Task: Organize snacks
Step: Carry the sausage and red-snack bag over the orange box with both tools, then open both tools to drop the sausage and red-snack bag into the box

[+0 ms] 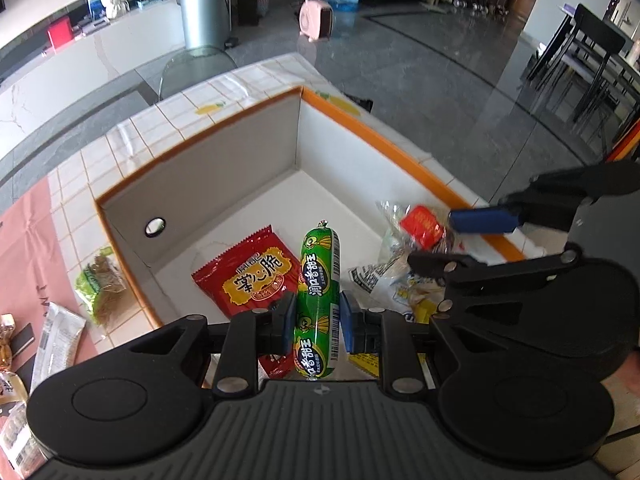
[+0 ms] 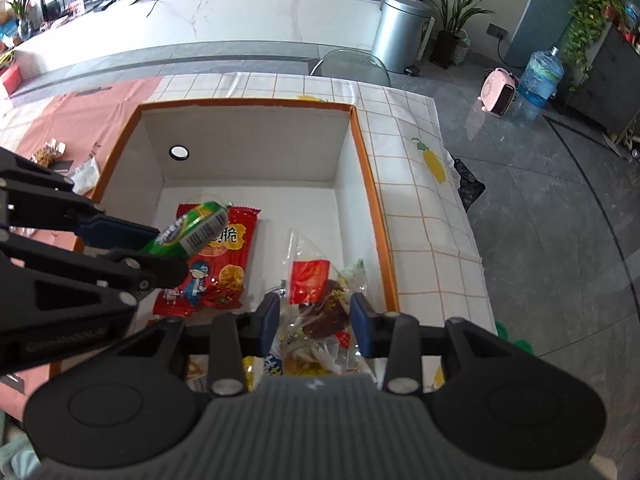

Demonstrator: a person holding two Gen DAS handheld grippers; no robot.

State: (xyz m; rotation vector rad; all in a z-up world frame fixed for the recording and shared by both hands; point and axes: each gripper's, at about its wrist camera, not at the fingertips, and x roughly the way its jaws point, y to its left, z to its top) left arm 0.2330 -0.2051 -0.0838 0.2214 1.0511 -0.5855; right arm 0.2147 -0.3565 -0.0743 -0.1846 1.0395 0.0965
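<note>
My left gripper (image 1: 318, 322) is shut on a green sausage stick (image 1: 319, 292), held over the white box with an orange rim (image 1: 400, 148); the same sausage (image 2: 192, 232) and left gripper (image 2: 160, 248) show at the left of the right wrist view. My right gripper (image 2: 314, 320) is shut on a clear snack packet with a red label (image 2: 316, 300), also above the box (image 2: 366, 184); the left wrist view shows that right gripper (image 1: 460, 240) and packet (image 1: 420, 226). A red snack bag (image 1: 248, 272) (image 2: 224, 256) lies on the box floor.
The box stands on a tiled cloth (image 2: 420, 216). Left of it on the pink mat (image 1: 24, 240) lie a green packet (image 1: 100, 284) and other snack packets (image 1: 56, 340). Yellow packets (image 2: 256, 372) lie near the box's near side. A clear chair (image 2: 352, 66) stands behind the table.
</note>
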